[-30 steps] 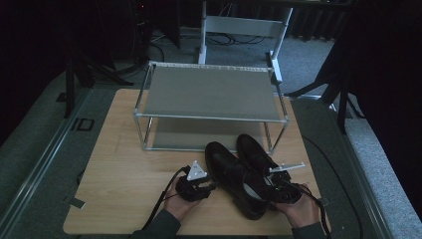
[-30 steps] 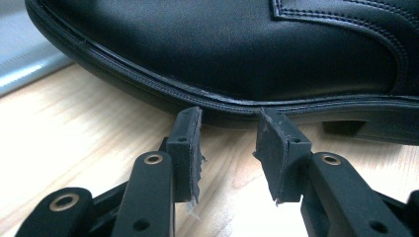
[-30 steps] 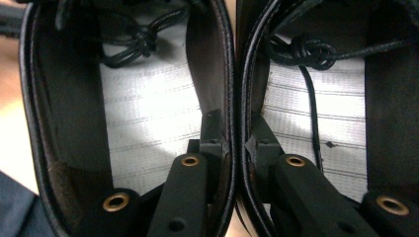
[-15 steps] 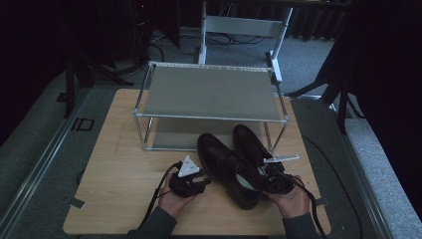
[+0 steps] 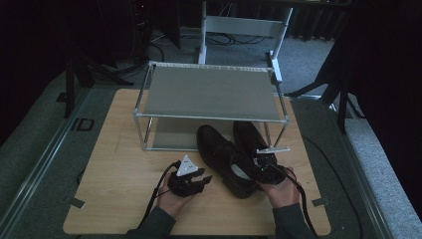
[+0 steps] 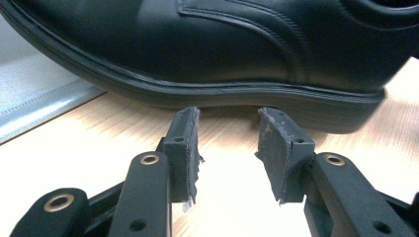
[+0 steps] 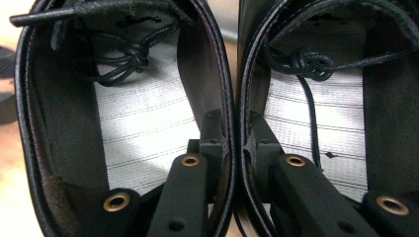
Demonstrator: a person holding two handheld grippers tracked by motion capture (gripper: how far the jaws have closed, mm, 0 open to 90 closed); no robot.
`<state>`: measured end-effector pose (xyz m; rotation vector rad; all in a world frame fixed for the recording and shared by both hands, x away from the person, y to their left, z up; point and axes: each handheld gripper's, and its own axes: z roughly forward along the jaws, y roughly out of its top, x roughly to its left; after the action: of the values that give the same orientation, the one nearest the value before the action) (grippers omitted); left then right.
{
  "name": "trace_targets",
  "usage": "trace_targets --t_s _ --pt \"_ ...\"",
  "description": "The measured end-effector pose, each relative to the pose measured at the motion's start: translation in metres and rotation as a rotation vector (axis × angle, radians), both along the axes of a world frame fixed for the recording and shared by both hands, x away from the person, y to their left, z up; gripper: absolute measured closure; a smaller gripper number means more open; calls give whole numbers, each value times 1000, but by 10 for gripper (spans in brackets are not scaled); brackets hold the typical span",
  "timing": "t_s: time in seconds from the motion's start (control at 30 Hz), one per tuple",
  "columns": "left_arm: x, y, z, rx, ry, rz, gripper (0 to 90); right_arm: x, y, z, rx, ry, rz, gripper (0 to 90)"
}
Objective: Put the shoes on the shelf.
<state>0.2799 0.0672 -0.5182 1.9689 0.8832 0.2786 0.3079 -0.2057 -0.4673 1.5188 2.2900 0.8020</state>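
Two black leather lace-up shoes stand side by side on the wooden table (image 5: 114,169), toes pointing under the metal rack (image 5: 209,92). In the high view the left shoe (image 5: 221,157) and the right shoe (image 5: 249,139) touch each other. My right gripper (image 5: 266,167) is shut on their two adjoining inner collar walls; in the right gripper view (image 7: 236,133) one jaw sits inside the left shoe (image 7: 143,118), the other inside the right shoe (image 7: 321,128). My left gripper (image 5: 201,178) is open just left of the left shoe; in the left gripper view (image 6: 227,133) the shoe's side and sole (image 6: 222,54) lie just beyond the jaws.
The rack has a grey upper shelf and a lower shelf (image 6: 34,94) near the table surface. A white metal frame (image 5: 244,25) stands behind the table. Black stands and cables sit on the grey floor (image 5: 348,164) around it.
My right gripper has pushed the pair of shoes forward, so their toes now reach under the rack. My left gripper has stayed beside the left shoe, open.
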Motion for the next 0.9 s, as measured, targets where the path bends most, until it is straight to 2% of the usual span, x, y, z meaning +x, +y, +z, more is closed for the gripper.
trace_targets --t_s 0.3,0.4,0.6,0.8,0.9 --pt "1 1 1 5 -2 2 595 19 7 -2 21 -29 -56 811" --pt "3 2 0 10 -2 5 595 27 12 -2 9 -59 -70 810" --pt "2 1 -1 10 2 4 595 42 18 -2 42 -100 -116 811" --pt "2 2 -2 10 5 6 595 53 28 -1 32 -133 -150 810" --pt "3 4 -3 11 6 9 595 57 34 -4 20 -165 -166 810"
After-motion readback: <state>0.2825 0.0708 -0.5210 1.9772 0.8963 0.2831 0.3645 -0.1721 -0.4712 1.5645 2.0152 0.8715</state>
